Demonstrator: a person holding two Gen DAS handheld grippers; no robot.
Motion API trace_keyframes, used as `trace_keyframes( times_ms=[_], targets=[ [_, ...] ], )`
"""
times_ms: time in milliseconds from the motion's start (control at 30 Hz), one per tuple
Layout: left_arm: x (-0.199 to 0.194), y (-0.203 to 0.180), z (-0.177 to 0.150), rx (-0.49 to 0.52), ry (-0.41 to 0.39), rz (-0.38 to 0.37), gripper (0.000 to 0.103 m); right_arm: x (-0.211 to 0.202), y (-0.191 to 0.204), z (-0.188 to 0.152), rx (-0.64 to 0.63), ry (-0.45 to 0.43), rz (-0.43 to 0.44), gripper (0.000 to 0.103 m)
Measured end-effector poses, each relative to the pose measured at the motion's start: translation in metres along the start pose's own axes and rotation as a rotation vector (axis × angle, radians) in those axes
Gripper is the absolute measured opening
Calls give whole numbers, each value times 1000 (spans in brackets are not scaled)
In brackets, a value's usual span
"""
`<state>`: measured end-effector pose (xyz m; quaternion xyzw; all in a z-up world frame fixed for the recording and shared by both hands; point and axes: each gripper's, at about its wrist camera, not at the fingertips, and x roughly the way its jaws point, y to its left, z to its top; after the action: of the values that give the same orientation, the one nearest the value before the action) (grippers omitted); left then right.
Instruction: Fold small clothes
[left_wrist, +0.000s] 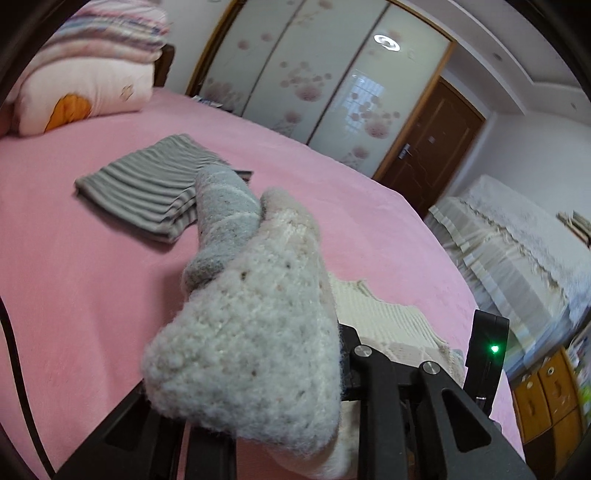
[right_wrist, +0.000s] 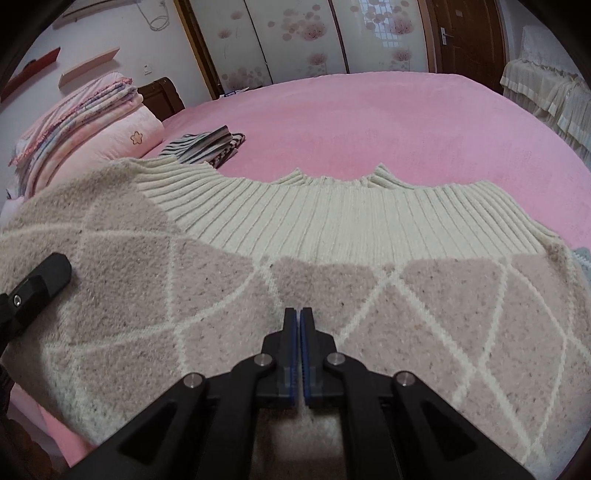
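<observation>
left gripper (left_wrist: 343, 369) clamped on lifted sweater (left_wrist: 243, 350) sleeve; right gripper (right_wrist: 299, 314) pressed together on the sweater, pink bed (right_wrist: 406, 122) beneath.

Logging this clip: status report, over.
Left gripper shut on sweater, fold lifted. Right gripper shut, resting on knit. Folded striped garment beyond, clear.

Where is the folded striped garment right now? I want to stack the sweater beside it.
The folded striped garment lies on the pink bed, upper left in both views, just beyond the sweater hem and right of the pillow.
</observation>
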<state>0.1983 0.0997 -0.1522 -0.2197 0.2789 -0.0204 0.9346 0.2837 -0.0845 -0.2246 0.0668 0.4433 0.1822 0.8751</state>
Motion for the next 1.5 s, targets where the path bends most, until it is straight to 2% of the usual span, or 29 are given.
trace_keyframes(
  times_ms=[233,333,433,667,900,1167,1300,1500],
  targets=[
    [4,-58,1,94,3,-27,21,-41,-31,-5,84,-60,67,2],
    [14,-93,-5,133,18,-54,21,-66,-56,-12,117,-97,61,2],
    [25,-124,-15,170,38,-77,21,-90,-84,-22,151,-123,28,2],
    [62,-195,-65,299,136,-126,21,-123,-147,-47,221,-126,-88,2],
    [73,-226,-98,374,183,-128,21,-134,-181,-66,279,-124,-85,2],
    [73,-235,-103,373,186,-133,21,-144,-185,-65,288,-157,-63,2],
    [73,-238,-106,376,195,-137,21,-154,-187,-64,297,-183,-79,2],
    [62,-253,-115,451,161,-156,22,-160,-194,-66,315,-194,-98,2]
  ],
)
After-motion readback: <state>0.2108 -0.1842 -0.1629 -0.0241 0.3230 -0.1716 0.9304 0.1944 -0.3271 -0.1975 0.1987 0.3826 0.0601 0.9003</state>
